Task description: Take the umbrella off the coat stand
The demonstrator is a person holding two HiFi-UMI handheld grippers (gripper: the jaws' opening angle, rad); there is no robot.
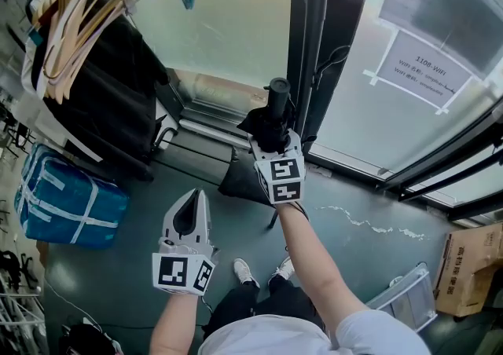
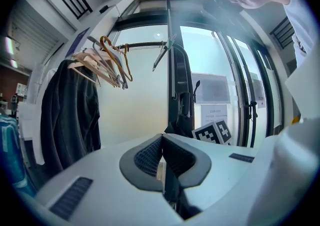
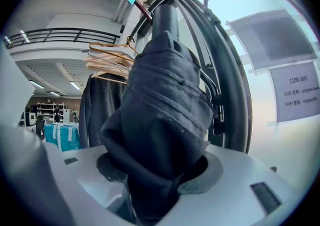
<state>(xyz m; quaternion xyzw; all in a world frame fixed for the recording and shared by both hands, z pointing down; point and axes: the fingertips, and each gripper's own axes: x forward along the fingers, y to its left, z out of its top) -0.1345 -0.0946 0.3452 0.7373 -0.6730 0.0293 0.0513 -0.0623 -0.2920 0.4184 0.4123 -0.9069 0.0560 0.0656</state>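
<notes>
A folded black umbrella stands upright against the black coat stand pole by the window. My right gripper is shut on it, and the round handle end sticks up above the jaws. In the right gripper view the umbrella's dark fabric fills the gap between the jaws of the right gripper, with the stand's curved arms just behind it. My left gripper hangs lower and to the left, shut and empty. Its pads meet, and the stand is ahead of it.
A clothes rail with wooden hangers and a dark coat stands at the left, above a blue bag. A paper notice is stuck on the glass. A cardboard box sits at the lower right. The person's shoes are below.
</notes>
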